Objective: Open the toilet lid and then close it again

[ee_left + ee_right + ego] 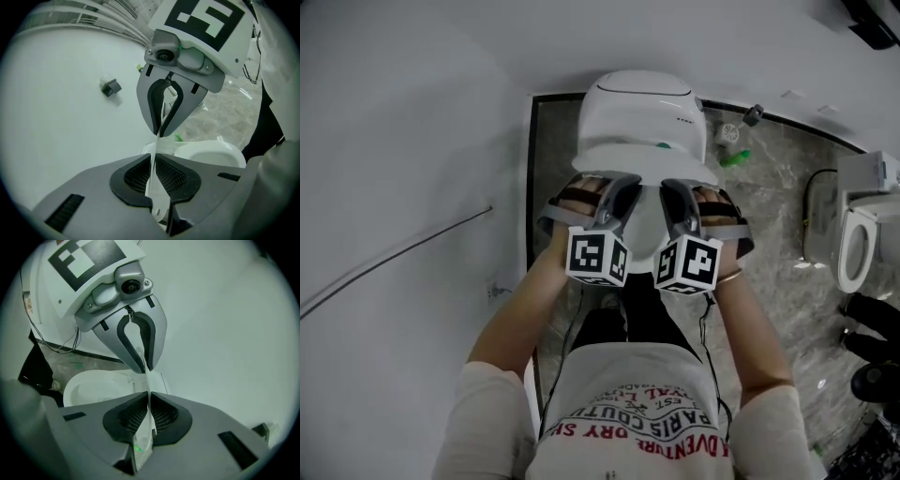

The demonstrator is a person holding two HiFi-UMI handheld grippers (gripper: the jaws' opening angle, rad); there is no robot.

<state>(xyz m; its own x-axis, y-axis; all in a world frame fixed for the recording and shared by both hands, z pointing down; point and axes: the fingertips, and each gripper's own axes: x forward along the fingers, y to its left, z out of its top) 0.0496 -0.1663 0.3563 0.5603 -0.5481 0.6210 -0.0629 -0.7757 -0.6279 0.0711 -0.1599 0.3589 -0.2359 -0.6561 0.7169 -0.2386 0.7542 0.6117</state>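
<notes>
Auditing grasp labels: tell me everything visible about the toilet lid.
The toilet lid is white, glossy and plastic by the look. It is thin: both gripper views catch it edge-on as a narrow strip. It is raised off the bowl, whose open basin shows beyond it. The left claw and the right claw each pinch its rim, close to one another.

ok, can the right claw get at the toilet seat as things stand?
Probably not yet. The right claw is shut on the lid at its edge, holding it up. The seat below lies uncovered with nothing across it, so the way looks free once the claw lets go.
</notes>
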